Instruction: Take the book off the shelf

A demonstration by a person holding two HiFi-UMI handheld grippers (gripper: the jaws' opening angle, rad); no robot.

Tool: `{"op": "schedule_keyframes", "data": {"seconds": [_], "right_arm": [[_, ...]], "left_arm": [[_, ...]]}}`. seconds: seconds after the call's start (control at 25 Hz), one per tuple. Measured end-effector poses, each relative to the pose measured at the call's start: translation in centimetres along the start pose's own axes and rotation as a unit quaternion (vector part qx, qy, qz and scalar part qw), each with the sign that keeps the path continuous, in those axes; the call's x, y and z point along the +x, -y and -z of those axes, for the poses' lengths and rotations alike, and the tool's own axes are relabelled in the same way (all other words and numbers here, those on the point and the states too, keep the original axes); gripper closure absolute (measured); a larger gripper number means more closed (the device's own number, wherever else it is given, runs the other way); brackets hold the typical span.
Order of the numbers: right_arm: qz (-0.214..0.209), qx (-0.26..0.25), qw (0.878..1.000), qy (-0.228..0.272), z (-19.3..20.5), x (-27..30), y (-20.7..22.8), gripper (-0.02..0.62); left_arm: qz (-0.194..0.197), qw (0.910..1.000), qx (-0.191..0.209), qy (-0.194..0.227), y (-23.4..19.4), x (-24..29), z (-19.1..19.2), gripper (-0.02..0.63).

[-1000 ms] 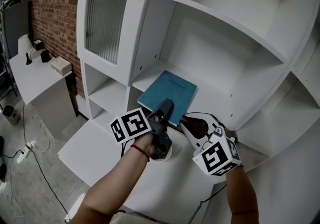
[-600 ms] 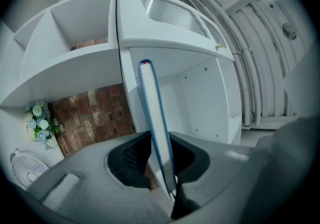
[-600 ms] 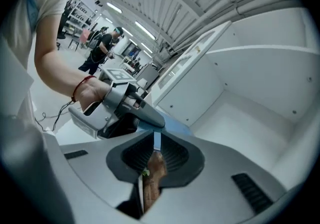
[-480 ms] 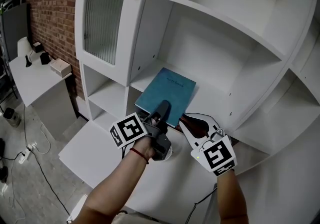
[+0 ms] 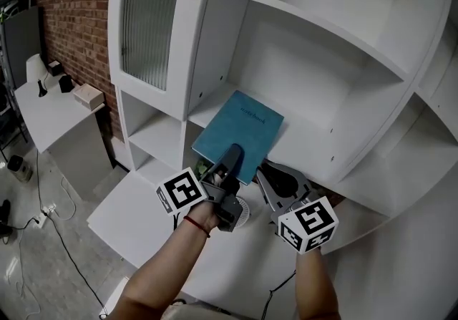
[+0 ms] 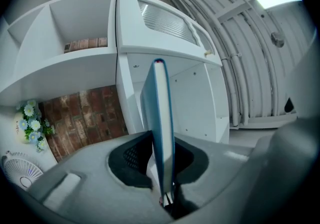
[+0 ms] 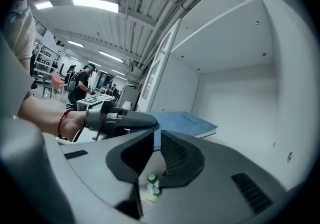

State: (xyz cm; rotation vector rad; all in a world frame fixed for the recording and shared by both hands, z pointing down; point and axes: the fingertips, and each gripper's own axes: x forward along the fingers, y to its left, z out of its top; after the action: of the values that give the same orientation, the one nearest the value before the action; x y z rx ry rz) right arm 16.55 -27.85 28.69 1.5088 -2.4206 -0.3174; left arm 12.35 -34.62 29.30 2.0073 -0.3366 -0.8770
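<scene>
The book [image 5: 242, 132] is found lying flat on the shelf [image 5: 318, 148], with its near edge projecting past the front lip. That edge is taken between the jaws of the left gripper [image 5: 233, 156], which are closing on it. The pads appear to be pressing, though contact on one side is not clearly shown. The right gripper [image 5: 266, 174] is held just beside, empty, jaws all but together. The grasp is judged to be in hand. A firm clamp and a level pull outward are called for next.
</scene>
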Motion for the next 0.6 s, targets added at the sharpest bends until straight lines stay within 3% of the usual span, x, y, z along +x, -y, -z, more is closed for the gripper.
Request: {"op": "schedule_keyframes", "data": {"seconds": [0.24,0.6], "right_arm": [[0.004,0.026,1.000,0.010,0.1,-0.4,-0.6,0.541],[0.012,0.045,0.999,0.027,-0.1,-1.4,-1.3,0.541]], "left_arm": [[0.015,0.9991,0.037,-0.013,0.8,-1.2,0.2,0.557],[0.023,0.9890,0.143,-0.029,2.4,-3.9,-0.1,0.560]]}}
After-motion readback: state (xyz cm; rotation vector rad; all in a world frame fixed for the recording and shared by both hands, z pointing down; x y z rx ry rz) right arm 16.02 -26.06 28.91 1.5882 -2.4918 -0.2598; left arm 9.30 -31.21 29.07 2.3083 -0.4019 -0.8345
